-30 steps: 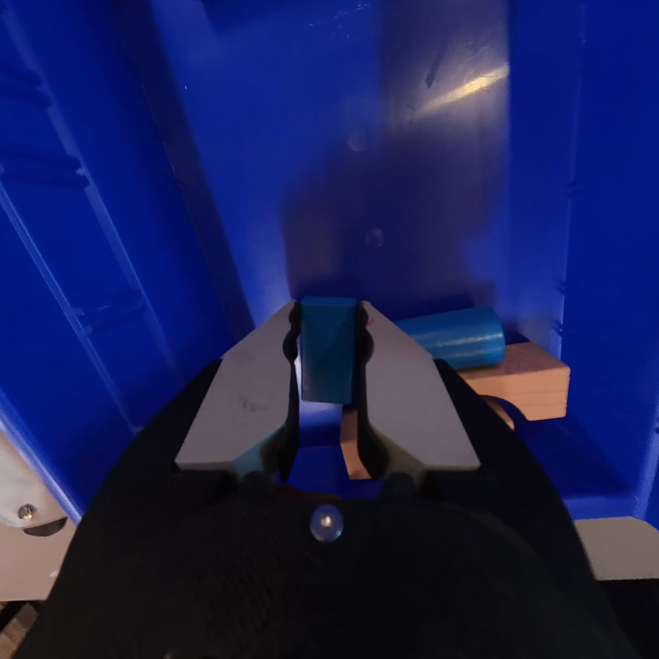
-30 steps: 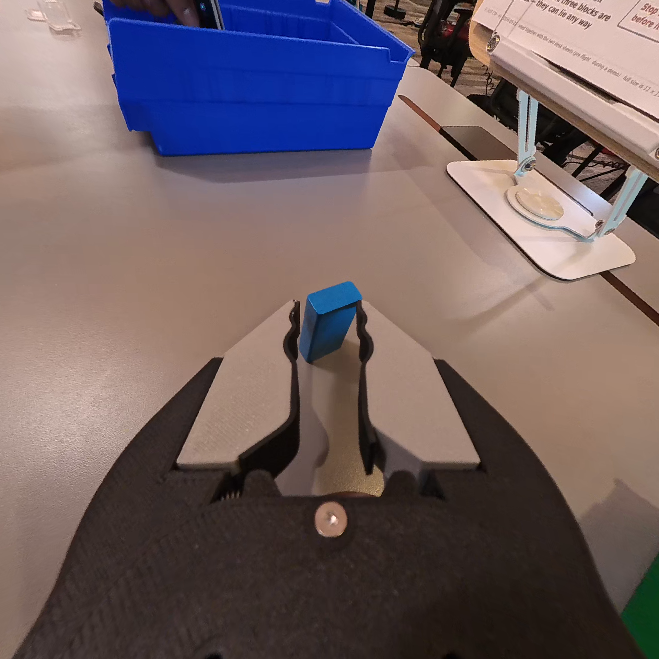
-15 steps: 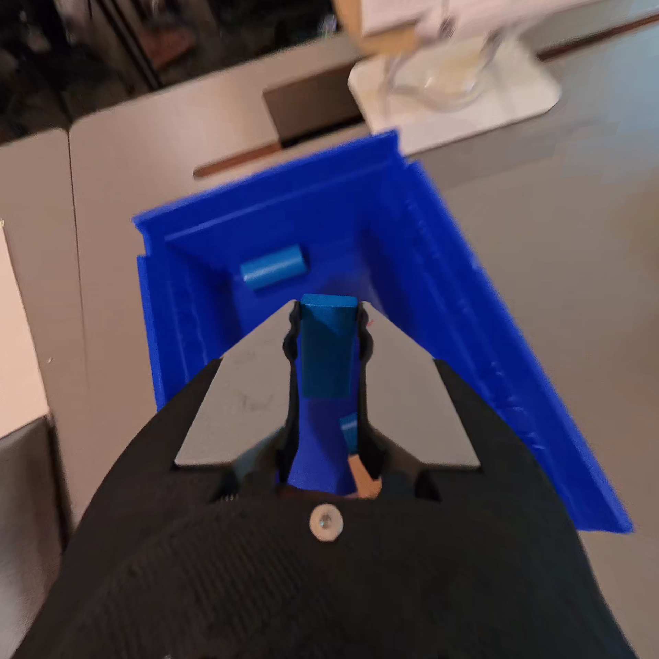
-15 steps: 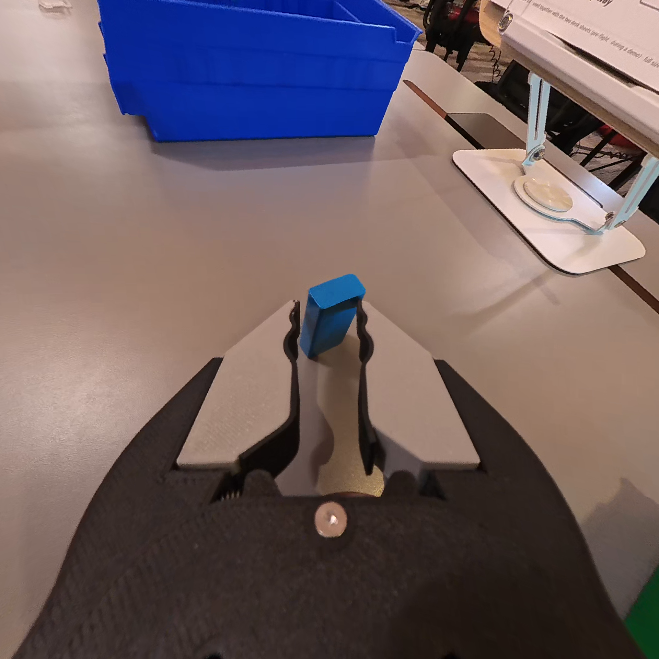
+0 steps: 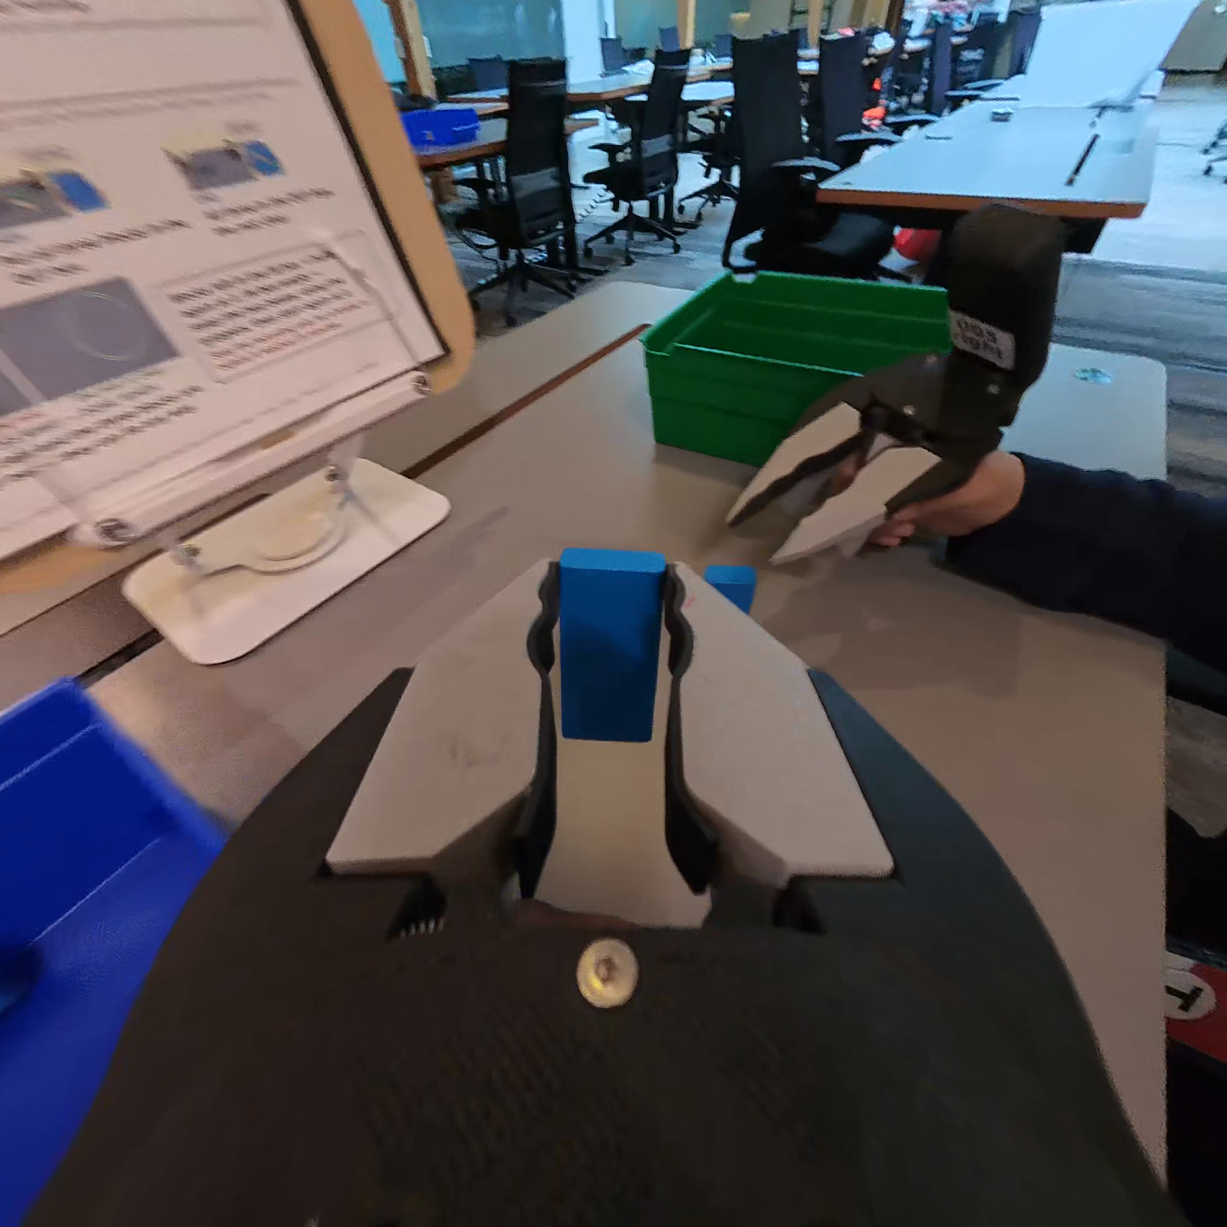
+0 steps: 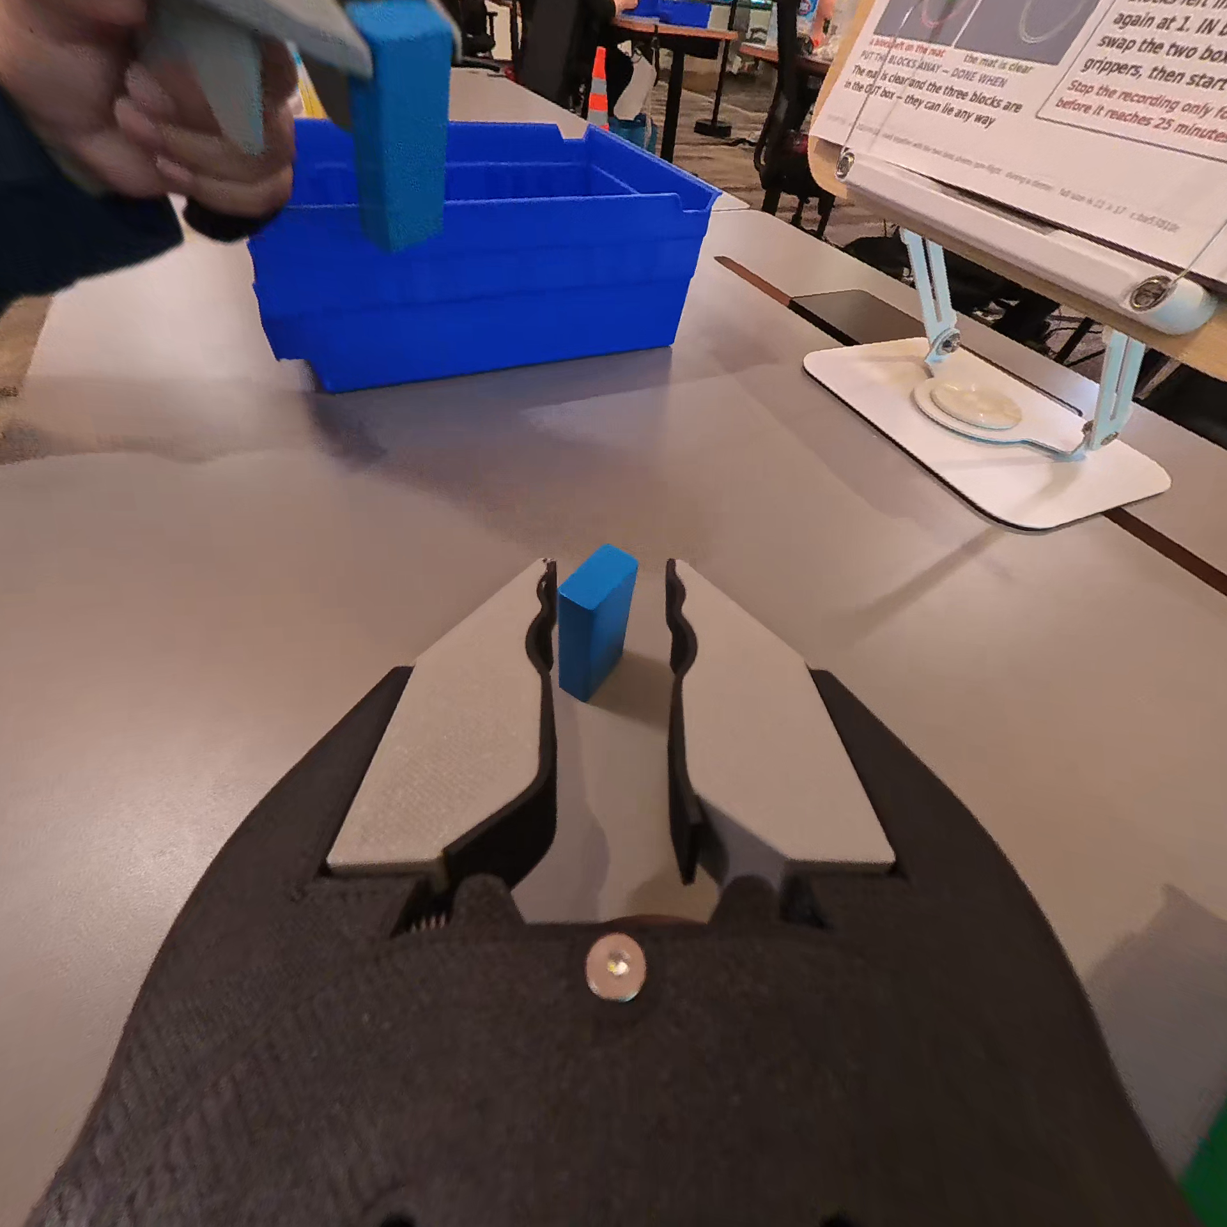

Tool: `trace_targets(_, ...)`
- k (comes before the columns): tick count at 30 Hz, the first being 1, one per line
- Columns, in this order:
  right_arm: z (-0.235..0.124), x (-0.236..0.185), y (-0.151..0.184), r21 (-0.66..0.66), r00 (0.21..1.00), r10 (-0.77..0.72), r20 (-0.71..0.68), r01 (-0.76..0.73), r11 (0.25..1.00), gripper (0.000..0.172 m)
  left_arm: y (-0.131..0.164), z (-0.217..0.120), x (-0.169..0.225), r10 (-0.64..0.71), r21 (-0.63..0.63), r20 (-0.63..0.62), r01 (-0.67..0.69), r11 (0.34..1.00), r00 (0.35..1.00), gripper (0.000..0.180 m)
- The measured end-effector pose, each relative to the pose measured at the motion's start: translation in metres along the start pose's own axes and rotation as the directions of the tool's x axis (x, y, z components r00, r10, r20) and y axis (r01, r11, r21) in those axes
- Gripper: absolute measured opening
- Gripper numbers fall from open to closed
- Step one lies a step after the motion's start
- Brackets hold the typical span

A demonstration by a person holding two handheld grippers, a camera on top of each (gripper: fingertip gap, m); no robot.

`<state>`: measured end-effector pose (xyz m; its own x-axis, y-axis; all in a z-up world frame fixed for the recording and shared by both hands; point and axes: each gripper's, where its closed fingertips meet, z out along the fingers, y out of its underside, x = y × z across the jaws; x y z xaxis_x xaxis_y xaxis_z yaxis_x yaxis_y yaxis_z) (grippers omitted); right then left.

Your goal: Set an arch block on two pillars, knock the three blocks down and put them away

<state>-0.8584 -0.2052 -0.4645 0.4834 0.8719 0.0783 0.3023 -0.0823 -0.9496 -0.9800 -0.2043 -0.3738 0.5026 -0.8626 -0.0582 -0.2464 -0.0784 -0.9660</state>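
My left gripper [image 5: 611, 584] is shut on a blue rectangular block [image 5: 609, 654] and holds it upright in the air; it also shows at the top left of the right wrist view [image 6: 398, 126]. A second blue rectangular block [image 6: 594, 621] stands upright on the grey table [image 6: 265, 597] between the fingers of my right gripper [image 6: 607, 577]. That gripper is open, with a clear gap between the block and its right pad. In the left wrist view the right gripper [image 5: 753, 541] hovers just behind this block [image 5: 730, 587].
A blue bin [image 6: 478, 319] stands at the back of the table and shows at lower left in the left wrist view [image 5: 80, 830]. A green bin [image 5: 783, 372] sits behind the right gripper. A white instruction stand [image 6: 982, 451] is at the right. The left gripper's tips are roughly 15 cm from the right gripper's.
My left gripper lifted its blue block out of the blue bin and swung over the table. My right gripper's pads opened off the other block, which now stands free on the table.
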Motion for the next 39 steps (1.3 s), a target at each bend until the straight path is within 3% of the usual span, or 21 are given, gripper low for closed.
trace_targets(6, -0.001, 0.000, -0.002, 0.005, 1.000, -0.007, -0.003, 0.007, 1.000, 0.031, 0.008, 0.040, 0.027, 0.054, -0.018, 0.005, -0.054, 0.998, 0.999, 0.029)
trace_targets(11, -0.005, 0.000, -0.010, 0.044, 1.000, 0.003, 0.002, -0.003, 0.999, 0.031, 0.009, 0.062, 0.059, 0.172, 0.036, -0.054, -0.170, 0.985, 0.984, 0.029)
trace_targets(13, -0.006, -0.001, -0.012, 0.052, 1.000, 0.003, 0.004, -0.003, 0.999, 0.031, 0.019, 0.070, 0.070, 0.210, 0.088, -0.135, -0.199, 0.976, 0.968, 0.029)
trace_targets(15, -0.005, -0.002, -0.012, 0.050, 1.000, -0.002, 0.005, 0.001, 0.999, 0.031, 0.026, 0.073, 0.077, 0.179, 0.158, -0.233, -0.144, 0.977, 0.956, 0.029)
trace_targets(19, -0.005, -0.003, -0.011, 0.047, 1.000, -0.003, 0.013, 0.003, 0.999, 0.031, 0.041, 0.077, 0.059, 0.057, 0.194, -0.285, -0.001, 0.981, 0.957, 0.029)
trace_targets(24, -0.001, -0.010, -0.011, 0.033, 0.999, -0.013, 0.035, 0.012, 0.999, 0.032, 0.049, 0.074, 0.053, -0.018, 0.159, -0.360, 0.080, 0.984, 0.933, 0.029)
trace_targets(27, 0.003, -0.020, -0.012, 0.028, 0.998, -0.042, 0.055, 0.040, 0.999, 0.032, 0.052, 0.076, 0.050, -0.025, 0.139, -0.330, 0.075, 0.987, 0.944, 0.029)
trace_targets(35, 0.011, -0.034, -0.016, 0.021, 0.996, -0.037, 0.083, 0.035, 0.999, 0.032, 0.100, 0.089, 0.050, -0.072, -0.194, -0.254, 0.022, 0.981, 0.964, 0.029)
trace_targets(39, 0.011, -0.033, -0.018, 0.030, 0.996, -0.035, 0.081, 0.033, 0.999, 0.031, 0.097, 0.088, 0.055, -0.011, -0.161, -0.280, -0.036, 0.986, 0.960, 0.029)
